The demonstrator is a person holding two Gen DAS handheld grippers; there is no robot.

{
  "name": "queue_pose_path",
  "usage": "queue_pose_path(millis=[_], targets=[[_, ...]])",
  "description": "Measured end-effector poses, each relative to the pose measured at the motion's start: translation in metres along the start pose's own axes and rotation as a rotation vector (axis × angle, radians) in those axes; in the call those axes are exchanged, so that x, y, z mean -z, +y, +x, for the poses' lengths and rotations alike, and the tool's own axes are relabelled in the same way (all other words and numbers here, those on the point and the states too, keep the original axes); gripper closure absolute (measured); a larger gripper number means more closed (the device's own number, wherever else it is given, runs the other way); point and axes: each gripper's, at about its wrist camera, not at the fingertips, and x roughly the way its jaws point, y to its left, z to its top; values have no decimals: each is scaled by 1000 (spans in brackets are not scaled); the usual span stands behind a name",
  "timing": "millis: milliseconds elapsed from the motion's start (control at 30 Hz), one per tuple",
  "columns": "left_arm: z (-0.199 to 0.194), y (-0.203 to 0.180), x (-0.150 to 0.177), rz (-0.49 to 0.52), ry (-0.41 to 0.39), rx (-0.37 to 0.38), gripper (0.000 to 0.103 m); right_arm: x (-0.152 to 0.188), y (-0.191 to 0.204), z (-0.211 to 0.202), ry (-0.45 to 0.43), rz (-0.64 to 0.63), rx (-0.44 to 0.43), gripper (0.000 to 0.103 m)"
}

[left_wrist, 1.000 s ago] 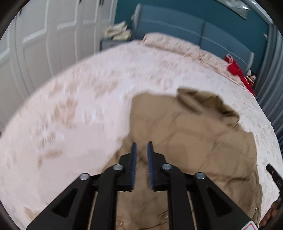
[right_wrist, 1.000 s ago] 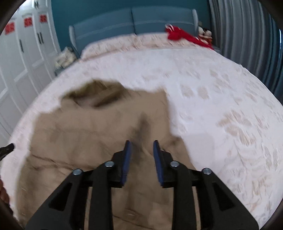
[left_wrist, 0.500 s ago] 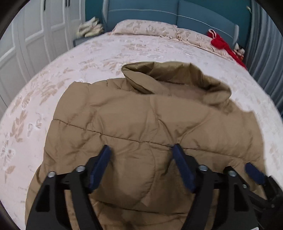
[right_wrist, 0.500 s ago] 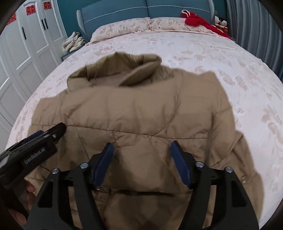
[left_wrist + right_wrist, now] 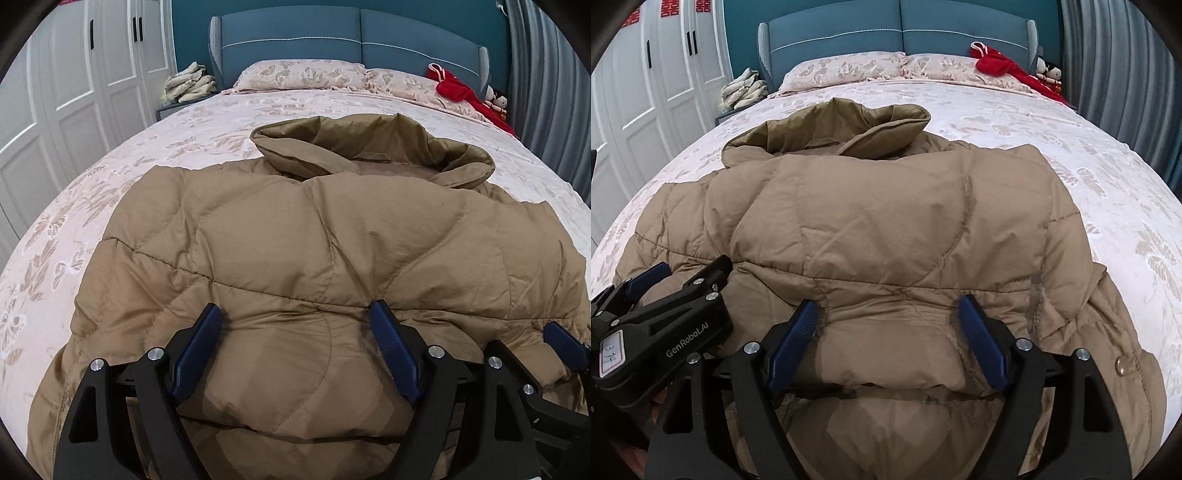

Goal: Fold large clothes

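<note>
We see jacket (image 5: 314, 236) lying lengthwise on bed (image 5: 207, 122), collar twd headboard; hem cut off. Left claw (image 5: 295, 325) apart, right claw (image 5: 890, 317) still opening, jacket betw. pads.

The tan puffer jacket (image 5: 314, 236) lies spread flat across the bed (image 5: 110, 177), quilted back up, hood (image 5: 369, 147) bunched toward the pillows, puffy hem at the bed's near edge.

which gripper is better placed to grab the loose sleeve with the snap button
Right. The right gripper hovers beside the sleeve at the jacket's right edge; the left gripper is further over.
</note>
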Motion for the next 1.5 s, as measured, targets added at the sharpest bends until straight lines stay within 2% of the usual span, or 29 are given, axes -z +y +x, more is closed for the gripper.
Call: queue_pose_path(millis=[267,500,633,733,833,900,933,967,1033,1133,1167,1200,1267,1333,1400,1433,1467,1500], targets=[[3,-3,4,5,-20,-20,23,5,1,2,-17,3,13,26],[2,-2,3,5,-8,-15,23,5,0,1,-11,9,2,26],[-16,10,-9,11,71,34,23,-8,-9,-14,66,43,-76,21],[-41,27,-32,4,49,71,23,-22,-24,-43,40,87,-128,14],[-54,44,-67,-93,28,150,21,-50,-35,-55,6,130,-144,14],[-49,55,-99,-207,44,236,21,-71,-40,-51,9,179,-183,14],[-45,56,-109,-242,52,259,21,-83,-44,-45,5,221,-212,16],[-36,58,-123,-289,68,277,21,-94,-46,-38,8,258,-235,22],[-15,57,-143,-342,99,280,21,-110,-48,-20,28,324,-273,31],[10,46,-157,-336,136,268,21,-125,-53,15,70,430,-312,45],[25,40,-160,-322,172,268,24,-126,-54,24,84,449,-319,50],[35,37,-161,-315,200,270,30,-127,-55,34,99,473,-331,51],[54,32,-158,-303,255,256,31,-128,-54,54,133,523,-360,52],[73,29,-152,-291,309,228,43,-126,-51,67,158,546,-370,59],[85,29,-146,-304,360,251,74,-125,-46,79,187,548,-372,76],[91,31,-142,-330,388,281,79,-124,-45,82,198,550,-381,89],[91,34,-140,-345,386,290,86,-123,-43,83,202,550,-393,95],[89,36,-139,-351,365,305,90,-124,-44,81,192,546,-397,96]])
